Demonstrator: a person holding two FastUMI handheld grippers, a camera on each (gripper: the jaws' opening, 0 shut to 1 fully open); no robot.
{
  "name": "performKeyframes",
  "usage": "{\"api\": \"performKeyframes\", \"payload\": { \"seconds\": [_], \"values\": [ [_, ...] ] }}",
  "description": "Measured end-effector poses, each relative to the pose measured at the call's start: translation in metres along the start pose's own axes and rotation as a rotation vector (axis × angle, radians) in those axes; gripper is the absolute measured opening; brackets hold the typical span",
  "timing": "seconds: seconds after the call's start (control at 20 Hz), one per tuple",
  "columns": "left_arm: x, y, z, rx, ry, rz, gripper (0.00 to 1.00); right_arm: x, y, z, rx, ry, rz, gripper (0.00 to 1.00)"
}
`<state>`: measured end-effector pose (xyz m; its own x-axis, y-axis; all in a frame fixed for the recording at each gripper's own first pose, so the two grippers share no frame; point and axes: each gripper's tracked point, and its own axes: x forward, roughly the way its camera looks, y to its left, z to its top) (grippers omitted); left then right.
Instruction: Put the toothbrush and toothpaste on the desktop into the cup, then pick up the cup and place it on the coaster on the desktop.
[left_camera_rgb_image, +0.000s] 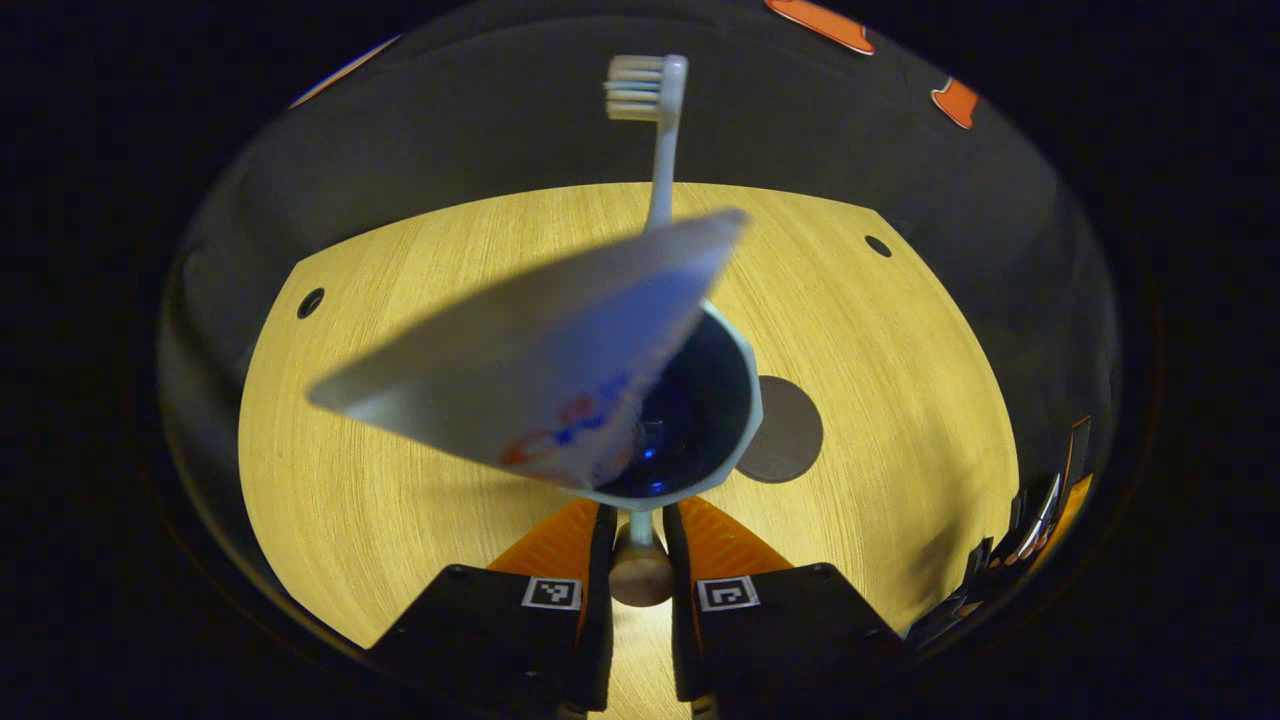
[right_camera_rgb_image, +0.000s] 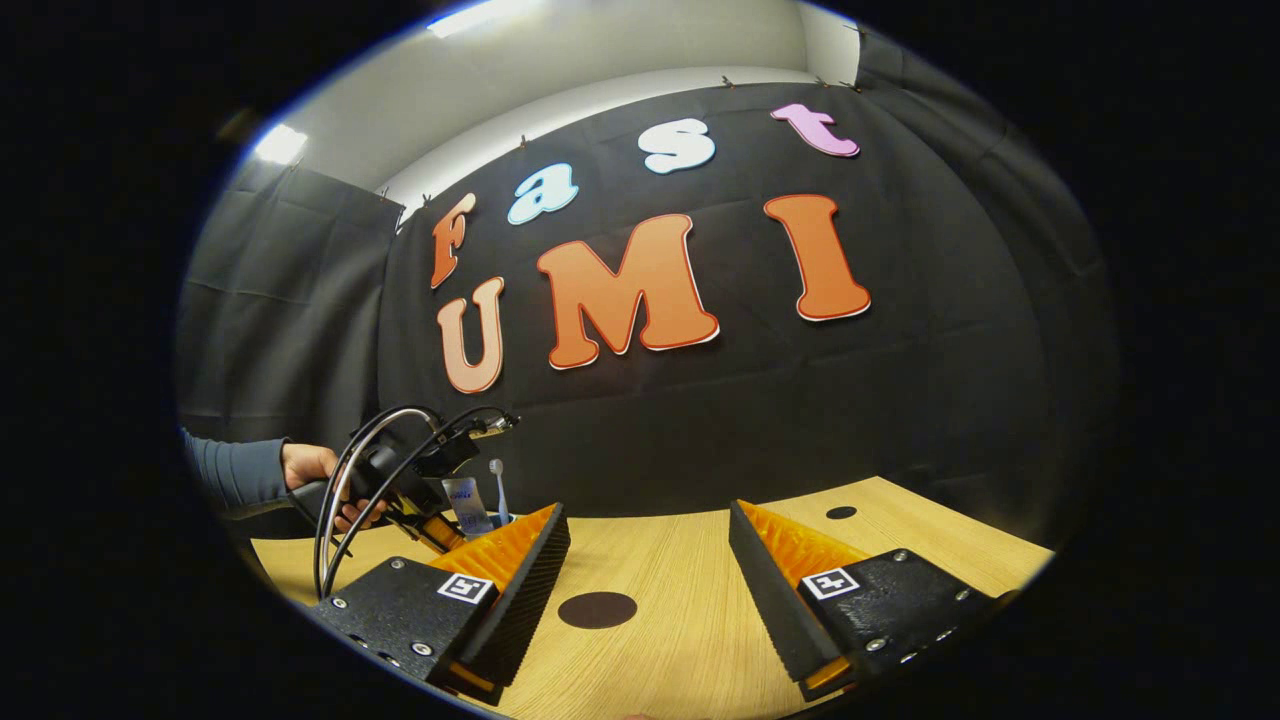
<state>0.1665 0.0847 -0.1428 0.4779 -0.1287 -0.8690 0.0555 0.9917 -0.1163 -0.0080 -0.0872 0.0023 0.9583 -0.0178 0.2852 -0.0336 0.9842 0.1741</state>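
Note:
My left gripper (left_camera_rgb_image: 640, 535) is shut on the handle of the light blue cup (left_camera_rgb_image: 735, 385), which I see from above its rim. The white toothpaste tube (left_camera_rgb_image: 540, 365) leans out of the cup to the left, and the toothbrush (left_camera_rgb_image: 660, 140) stands in it with its bristles up. Just right of the cup, the dark round coaster (left_camera_rgb_image: 790, 432) lies on the wooden desktop (left_camera_rgb_image: 900, 380). Whether the cup touches the desktop I cannot tell. In the right gripper view, my right gripper (right_camera_rgb_image: 645, 575) hangs open over the coaster (right_camera_rgb_image: 597, 609). Beyond it are the toothbrush (right_camera_rgb_image: 497, 487) and the toothpaste tube (right_camera_rgb_image: 466, 506).
A hand (right_camera_rgb_image: 312, 468) in a blue sleeve holds the left gripper (right_camera_rgb_image: 400, 475) and its cables at the desk's left. The desktop has small dark holes (left_camera_rgb_image: 311, 302) (left_camera_rgb_image: 878, 245) near its corners. Black cloth walls close in the far side.

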Motion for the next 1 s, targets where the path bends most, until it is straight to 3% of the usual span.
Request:
{"api": "performKeyframes", "payload": {
  "seconds": [0.55,1.0],
  "values": [
    [0.028,-0.029,0.059,0.116,0.023,-0.043,0.28,-0.03,-0.032,-0.001,0.039,0.018,-0.075,0.98],
    [0.065,-0.01,0.113,0.149,0.108,-0.027,0.28,-0.044,-0.049,-0.011,0.09,0.051,-0.092,0.98]
  ]
}}
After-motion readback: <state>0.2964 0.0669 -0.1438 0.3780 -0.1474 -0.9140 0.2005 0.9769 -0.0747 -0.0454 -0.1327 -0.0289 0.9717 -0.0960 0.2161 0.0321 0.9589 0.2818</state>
